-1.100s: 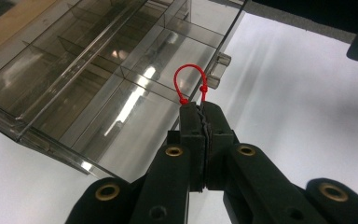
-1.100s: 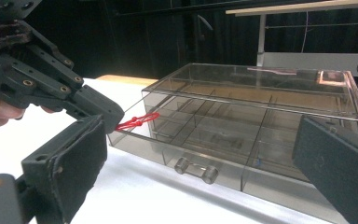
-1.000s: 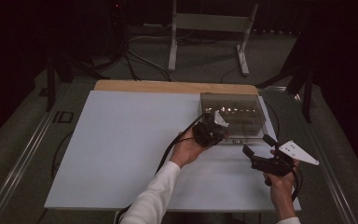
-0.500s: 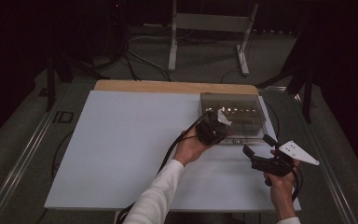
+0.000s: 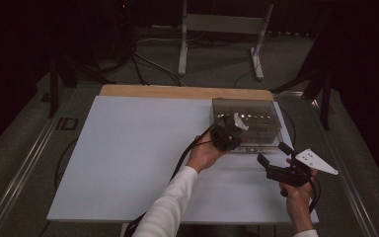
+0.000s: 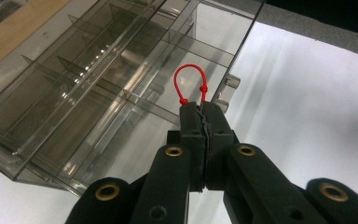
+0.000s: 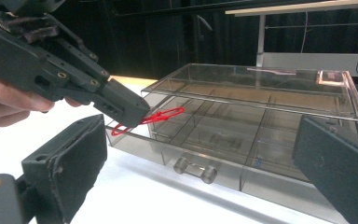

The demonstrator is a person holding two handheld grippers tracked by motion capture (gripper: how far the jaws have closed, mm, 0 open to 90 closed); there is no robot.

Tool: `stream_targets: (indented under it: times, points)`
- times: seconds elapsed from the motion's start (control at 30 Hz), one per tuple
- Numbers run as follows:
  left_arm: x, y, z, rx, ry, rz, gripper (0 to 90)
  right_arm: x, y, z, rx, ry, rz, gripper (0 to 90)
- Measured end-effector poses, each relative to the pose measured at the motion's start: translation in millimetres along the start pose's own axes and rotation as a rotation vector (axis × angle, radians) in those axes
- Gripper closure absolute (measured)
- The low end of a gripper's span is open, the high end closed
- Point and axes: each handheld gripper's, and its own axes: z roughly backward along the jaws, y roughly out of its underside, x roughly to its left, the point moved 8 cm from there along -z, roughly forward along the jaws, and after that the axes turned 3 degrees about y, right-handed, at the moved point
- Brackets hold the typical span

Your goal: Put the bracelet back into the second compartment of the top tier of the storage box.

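Observation:
A clear smoky plastic compartment box [image 5: 256, 123] stands at the back right of the white board [image 5: 128, 158]. Its lid [image 7: 261, 86] is lifted a little above the base. My left gripper [image 5: 225, 132] is at the box's front left corner, shut on a thin red cord loop [image 6: 191, 77]. The loop [image 7: 165, 115] sticks out from the jaw tips [image 6: 204, 109] toward the gap under the lid. My right gripper [image 5: 273, 154] is held just in front of the box's right end, open and empty, its jaws [image 7: 205, 140] framing the box front and its latch [image 7: 196, 169].
A wooden strip [image 5: 177, 92] runs along the board's far edge. Beyond the table stand a metal frame [image 5: 222, 29] and cables on a dark floor. Black cables [image 5: 187, 153] trail from both grippers. Bare white board lies to the left.
The left gripper has edged slightly up and toward the box with the red loop still in it. The right hand has kept still.

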Motion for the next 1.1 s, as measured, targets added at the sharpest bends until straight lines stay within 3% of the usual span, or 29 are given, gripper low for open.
stream_targets:
  times: [1.1]
  points:
    - [4.2, -14.3, -9.0, 0.025, -0.01, -0.017, 90.0, -0.2, 0.2, 0.0, 0.001, 0.0, 0.001, 3.3]
